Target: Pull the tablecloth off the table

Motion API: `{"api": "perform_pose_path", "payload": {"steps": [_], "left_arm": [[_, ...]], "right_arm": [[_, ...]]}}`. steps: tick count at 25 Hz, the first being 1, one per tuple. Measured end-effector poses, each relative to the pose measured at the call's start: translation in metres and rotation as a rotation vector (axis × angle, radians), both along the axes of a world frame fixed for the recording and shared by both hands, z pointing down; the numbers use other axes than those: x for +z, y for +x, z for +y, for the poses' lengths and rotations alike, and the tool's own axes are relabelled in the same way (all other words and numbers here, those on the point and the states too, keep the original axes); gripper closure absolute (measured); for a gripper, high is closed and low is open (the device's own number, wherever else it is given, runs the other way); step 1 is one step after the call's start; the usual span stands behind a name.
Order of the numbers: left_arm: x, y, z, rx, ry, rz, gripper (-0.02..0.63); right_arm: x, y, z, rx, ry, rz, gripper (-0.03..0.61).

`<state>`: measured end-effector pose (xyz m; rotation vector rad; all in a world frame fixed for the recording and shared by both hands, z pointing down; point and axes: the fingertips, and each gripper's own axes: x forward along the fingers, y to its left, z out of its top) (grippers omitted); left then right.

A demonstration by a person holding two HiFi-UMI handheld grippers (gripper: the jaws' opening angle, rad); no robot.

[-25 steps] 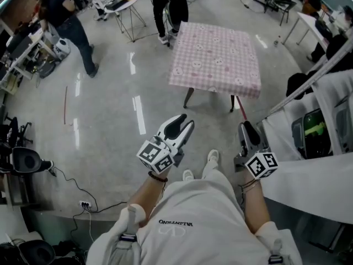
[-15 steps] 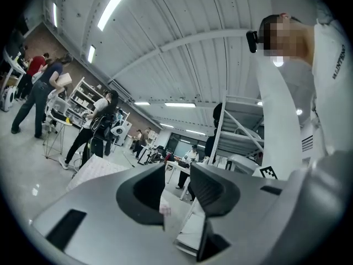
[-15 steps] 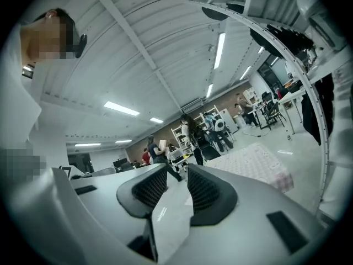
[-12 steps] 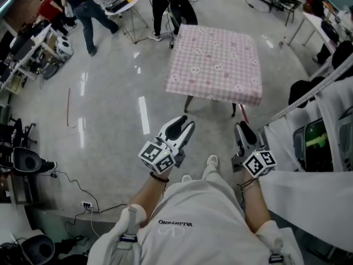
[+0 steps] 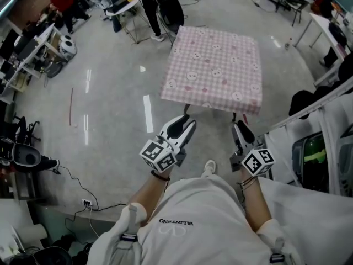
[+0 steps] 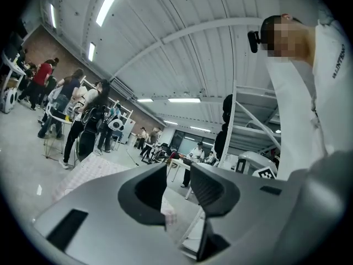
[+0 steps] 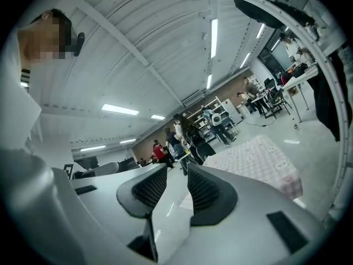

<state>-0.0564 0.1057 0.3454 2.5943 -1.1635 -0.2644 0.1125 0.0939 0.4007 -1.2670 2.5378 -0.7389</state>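
A pink checked tablecloth (image 5: 212, 65) with small face prints covers a square table ahead of me and hangs over its edges. It also shows low at left in the left gripper view as the tablecloth (image 6: 83, 173), and at right in the right gripper view as the tablecloth (image 7: 259, 159). My left gripper (image 5: 185, 125) points at the near edge, a short way off it, open with nothing between its fingers. My right gripper (image 5: 239, 128) is level with it on the right, also open and empty. Its jaws have just been opening a little.
White-draped equipment (image 5: 311, 197) and a slanted pole (image 5: 314, 101) stand close on my right. Several people (image 5: 66, 4), chairs and desks fill the far left and back. Cables (image 5: 71, 178) trail over the glossy floor at left. The holder's shoe (image 5: 209, 167) is between the grippers.
Both grippers and the holder have moved forward, so the table's near edge is closer to the fingertips. People at the back left have walked farther away.
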Motion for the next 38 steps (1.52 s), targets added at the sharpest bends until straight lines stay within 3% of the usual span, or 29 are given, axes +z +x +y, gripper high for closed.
{"api": "perform_pose_path", "payload": {"steps": [7, 12, 18, 29, 38], "left_arm": [[0.0, 0.019, -0.025, -0.039, -0.006, -0.001, 0.485], [0.02, 0.032, -0.035, -0.05, -0.05, 0.001, 0.485], [0.046, 0.03, -0.05, -0.071, -0.127, 0.055, 0.485], [0.07, 0.01, -0.091, -0.018, -0.181, 0.067, 0.485], [0.149, -0.02, -0.127, 0.066, -0.365, 0.198, 0.485]], "right_arm": [[0.009, 0.008, -0.028, -0.075, -0.019, -0.014, 0.451], [0.028, 0.019, -0.04, -0.088, -0.075, -0.077, 0.449], [0.053, 0.021, -0.056, -0.084, -0.143, -0.119, 0.448], [0.07, -0.007, -0.089, -0.072, -0.2, -0.132, 0.448], [0.131, -0.025, -0.122, 0.01, -0.357, -0.277, 0.454]]}}
